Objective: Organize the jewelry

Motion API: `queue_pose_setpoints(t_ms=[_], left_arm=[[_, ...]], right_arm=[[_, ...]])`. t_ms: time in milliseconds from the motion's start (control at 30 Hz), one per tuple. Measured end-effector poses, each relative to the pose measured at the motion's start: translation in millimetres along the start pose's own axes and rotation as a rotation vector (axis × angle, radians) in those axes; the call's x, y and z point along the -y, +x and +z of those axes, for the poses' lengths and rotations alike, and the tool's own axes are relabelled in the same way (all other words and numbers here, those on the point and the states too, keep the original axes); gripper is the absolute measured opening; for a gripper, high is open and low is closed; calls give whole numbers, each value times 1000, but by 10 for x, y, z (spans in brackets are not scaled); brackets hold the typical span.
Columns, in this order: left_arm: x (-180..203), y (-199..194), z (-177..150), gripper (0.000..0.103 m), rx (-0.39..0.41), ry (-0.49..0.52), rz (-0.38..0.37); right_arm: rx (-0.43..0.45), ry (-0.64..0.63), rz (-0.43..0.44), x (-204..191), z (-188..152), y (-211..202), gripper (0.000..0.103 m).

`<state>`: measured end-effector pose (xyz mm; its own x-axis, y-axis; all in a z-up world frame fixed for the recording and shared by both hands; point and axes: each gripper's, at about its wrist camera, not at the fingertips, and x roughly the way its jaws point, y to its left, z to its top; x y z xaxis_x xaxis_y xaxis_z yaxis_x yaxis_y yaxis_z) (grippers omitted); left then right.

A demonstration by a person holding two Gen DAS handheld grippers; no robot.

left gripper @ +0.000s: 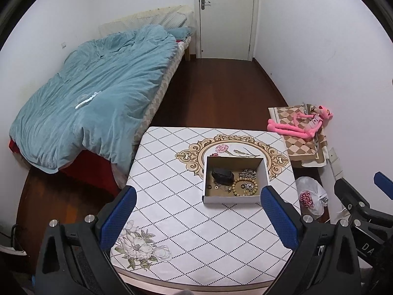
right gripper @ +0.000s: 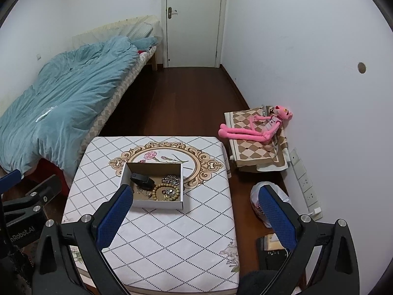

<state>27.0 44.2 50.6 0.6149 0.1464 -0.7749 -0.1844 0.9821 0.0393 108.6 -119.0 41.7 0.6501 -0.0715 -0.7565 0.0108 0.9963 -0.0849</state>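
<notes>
A shallow white cardboard box (left gripper: 208,198) (right gripper: 180,186) sits on the patterned table (left gripper: 172,221) (right gripper: 172,241). It holds a black case (left gripper: 222,175) (right gripper: 142,179), a wooden bead bracelet (left gripper: 245,186) (right gripper: 168,191), a silver chain bracelet (left gripper: 248,172) (right gripper: 170,179) and small rings and chains. My left gripper (left gripper: 199,218) is open and empty, above the table's near half, short of the box. My right gripper (right gripper: 196,215) is open and empty, its left finger (right gripper: 115,216) close to the box's near left corner.
A bed with a blue duvet (left gripper: 93,93) (right gripper: 56,91) stands left of the table. A stool with a checked cloth and a pink plush toy (left gripper: 302,125) (right gripper: 255,127) stands right. A white plastic bag (left gripper: 310,196) lies on the floor by the wall.
</notes>
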Motion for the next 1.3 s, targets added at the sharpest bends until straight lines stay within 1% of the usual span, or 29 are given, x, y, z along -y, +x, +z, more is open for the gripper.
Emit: queue_pose_setpoints(t_ms=[233, 400, 633, 867, 1300], left_arm=[[2, 106, 51, 103, -21, -3, 5], [9, 113, 56, 103, -23, -1, 4], [2, 111, 55, 103, -25, -2, 3], [11, 128, 22, 103, -44, 15, 4], [19, 154, -48, 103, -63, 7, -8]], right_arm=[[-26, -11, -3, -21, 67, 127, 103], [-38, -11, -3, -22, 63, 177, 103], [-42, -15, 2, -30, 61, 177, 103], [-51, -16, 12, -43, 35, 184, 103], [-69, -19, 13, 4, -1, 207, 103]])
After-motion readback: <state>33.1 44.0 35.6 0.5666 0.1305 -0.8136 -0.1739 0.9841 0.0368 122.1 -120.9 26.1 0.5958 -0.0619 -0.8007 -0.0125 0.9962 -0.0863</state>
